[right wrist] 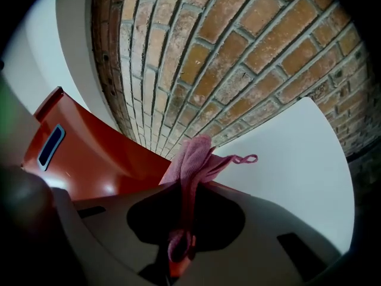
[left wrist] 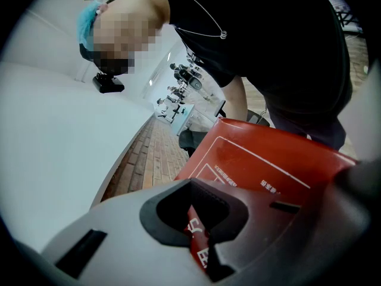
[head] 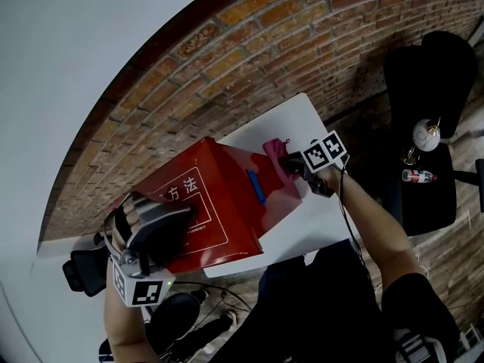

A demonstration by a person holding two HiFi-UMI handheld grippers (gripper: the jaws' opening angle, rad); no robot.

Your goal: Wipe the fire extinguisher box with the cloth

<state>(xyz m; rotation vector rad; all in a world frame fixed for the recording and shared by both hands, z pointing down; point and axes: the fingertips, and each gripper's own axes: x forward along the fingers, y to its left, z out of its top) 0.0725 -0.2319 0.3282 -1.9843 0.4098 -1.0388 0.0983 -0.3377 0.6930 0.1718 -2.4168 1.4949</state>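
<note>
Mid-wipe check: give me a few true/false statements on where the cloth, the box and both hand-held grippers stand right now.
1. The right hand-held gripper is shut on the pink cloth. True.
2. The left hand-held gripper is open and empty. False: its jaws are closed on an edge of the red fire extinguisher box.
3. The box rests on the white table. True.
4. The cloth lies loose on the table, away from the box. False: it is held against the box's end.
5. The cloth covers the box's blue handle. False: the handle shows uncovered beside the cloth.
</note>
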